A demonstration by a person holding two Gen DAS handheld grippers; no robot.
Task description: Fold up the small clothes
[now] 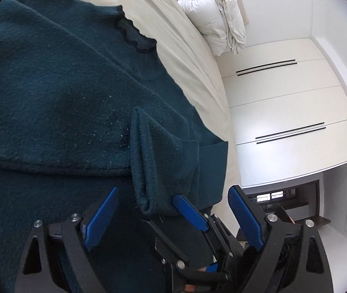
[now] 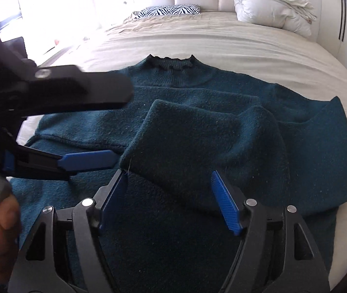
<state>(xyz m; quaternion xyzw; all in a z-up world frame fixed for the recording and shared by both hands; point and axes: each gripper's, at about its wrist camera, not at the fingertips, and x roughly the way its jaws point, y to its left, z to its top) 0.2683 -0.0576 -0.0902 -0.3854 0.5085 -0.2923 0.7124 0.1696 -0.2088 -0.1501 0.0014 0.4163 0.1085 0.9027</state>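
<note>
— Cream bed [image 2: 258, 48] under everything, with the green sweater [image 2: 197, 92] spread flat on it, collar [image 2: 172, 64] toward the headboard.

— And the sleeves?

— Both are folded in across the chest. The right sleeve's cuff [image 2: 173, 146] lies just ahead of the right claw [image 2: 171, 195], whose jaws are spread with nothing pinched. The left claw [image 1: 173, 214] is spread too; the other claw's blue pad [image 1: 190, 212] pokes in between its jaws, beside the cuff.

— So the next move?

— I'd say smooth the sleeves, then take the hem at both corners and bring it up to the shoulders, keeping the edges square.

— Anything in the way?

— The two claws crowd each other over the cuff, so part them first. A folded duvet [image 2: 271, 2] and a zebra pillow [image 2: 171, 10] sit well apart. The hem itself seems hidden below the claws; hard to tell.
</note>
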